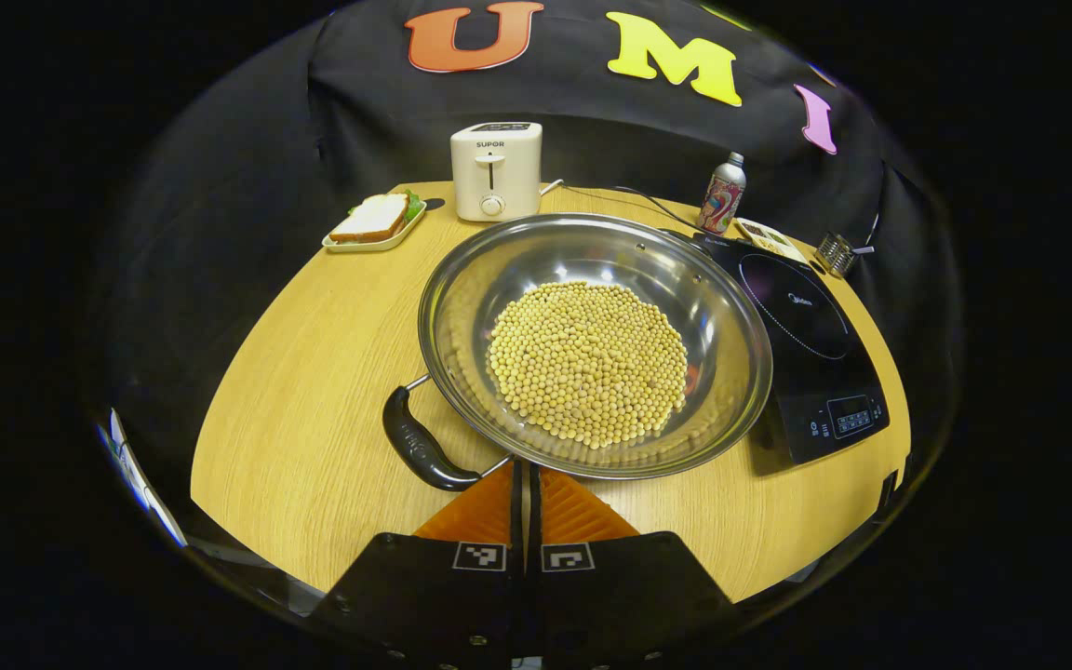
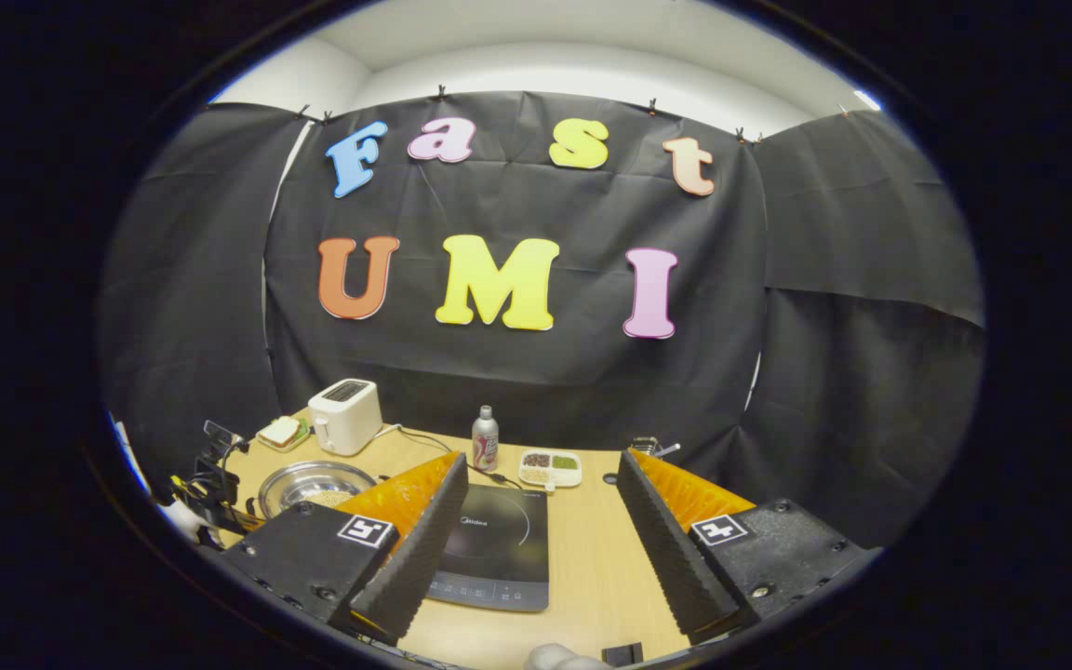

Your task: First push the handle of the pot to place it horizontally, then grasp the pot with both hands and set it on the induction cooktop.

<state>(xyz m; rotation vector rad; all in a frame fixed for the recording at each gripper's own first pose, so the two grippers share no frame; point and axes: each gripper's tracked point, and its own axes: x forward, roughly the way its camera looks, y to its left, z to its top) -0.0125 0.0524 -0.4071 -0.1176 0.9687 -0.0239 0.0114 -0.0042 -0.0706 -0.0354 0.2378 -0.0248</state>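
A wide steel pot (image 1: 471, 298) holding soybeans (image 1: 587, 363) sits mid-table in the left gripper view. Its black handle (image 1: 420, 442) points toward the near left. My left gripper (image 1: 527, 470) is shut with nothing between its fingers; its tips sit at the pot's near rim, just right of the handle's end. The black induction cooktop (image 1: 806, 344) lies right beside the pot. In the right gripper view my right gripper (image 2: 543, 460) is open, held above the cooktop (image 2: 494, 544), with the pot (image 2: 313, 484) off to its left.
At the back of the round wooden table (image 1: 313, 372) stand a white toaster (image 1: 496, 170), a sandwich on a tray (image 1: 376, 221), a bottle (image 1: 722, 194) and a small divided dish (image 2: 550, 468). A metal utensil (image 1: 836, 253) lies at the far right edge.
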